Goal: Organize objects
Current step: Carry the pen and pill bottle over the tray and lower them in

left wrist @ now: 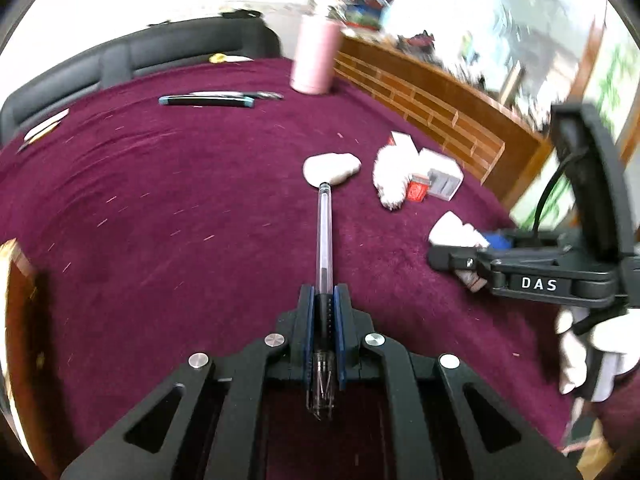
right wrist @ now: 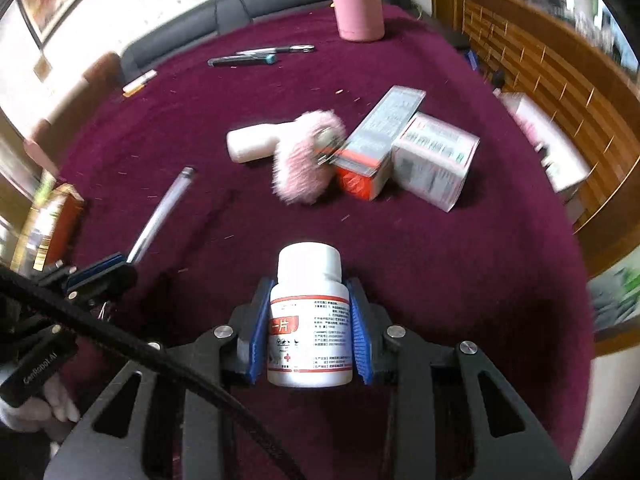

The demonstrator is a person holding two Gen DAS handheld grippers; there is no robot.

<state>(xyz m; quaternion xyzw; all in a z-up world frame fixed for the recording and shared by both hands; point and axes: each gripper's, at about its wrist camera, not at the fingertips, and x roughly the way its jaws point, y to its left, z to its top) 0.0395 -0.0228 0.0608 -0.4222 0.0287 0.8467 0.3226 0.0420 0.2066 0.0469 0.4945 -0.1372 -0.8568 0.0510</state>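
Observation:
My left gripper is shut on a clear pen that points forward over the maroon tablecloth; the pen also shows in the right wrist view. My right gripper is shut on a white pill bottle with a red-and-white label, held above the cloth. The right gripper shows at the right of the left wrist view, the left gripper at the left of the right wrist view.
On the cloth lie a white roll, a pink fluffy item, two medicine boxes, two pens at the far side and a pink tumbler. A wooden shelf stands to the right.

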